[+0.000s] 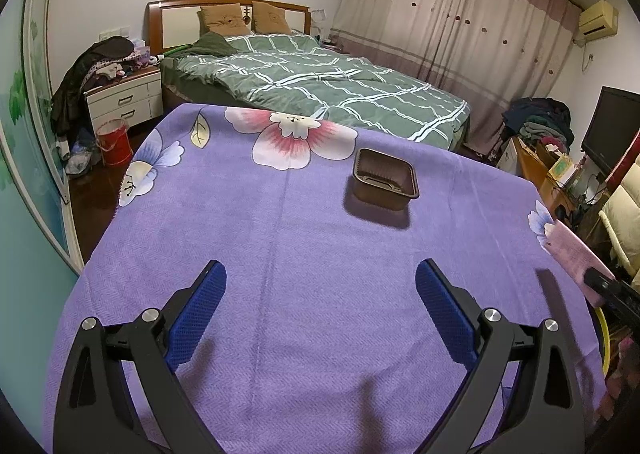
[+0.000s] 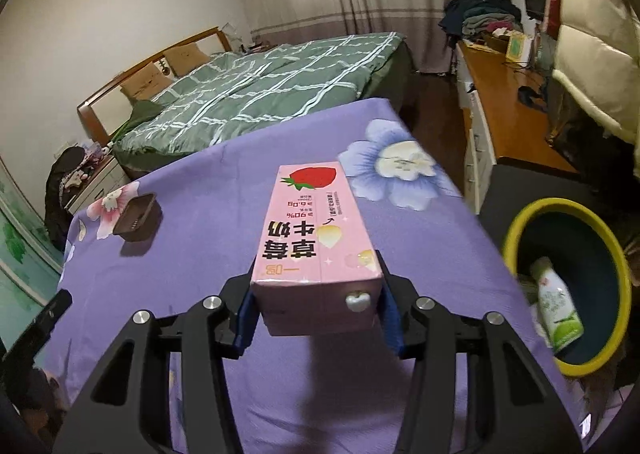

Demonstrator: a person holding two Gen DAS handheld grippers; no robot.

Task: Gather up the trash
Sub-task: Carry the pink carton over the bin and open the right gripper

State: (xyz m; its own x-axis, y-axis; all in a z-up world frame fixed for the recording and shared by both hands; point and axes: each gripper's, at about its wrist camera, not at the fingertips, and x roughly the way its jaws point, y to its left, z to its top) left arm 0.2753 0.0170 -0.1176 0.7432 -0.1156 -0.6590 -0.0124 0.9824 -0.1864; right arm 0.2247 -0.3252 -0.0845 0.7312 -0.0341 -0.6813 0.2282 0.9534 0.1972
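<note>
So the pink strawberry-milk carton (image 2: 316, 238) is a small rectangular paperboard box, probably empty and light. The walls would dent if squeezed hard, and the coating looks a bit slick. I've got it by its two long sides near one end, which seems the sensible spot. My right claw (image 2: 316, 318) is clamped on it, blue pads flat against both sides, lifted off the purple flowered cloth (image 2: 420, 254). The yellow-rimmed bin (image 2: 516, 230) sits just off the table's right edge. My left claw (image 1: 320, 302) is wide open and empty, with the brown plastic tray (image 1: 386, 179) ahead of it.
</note>
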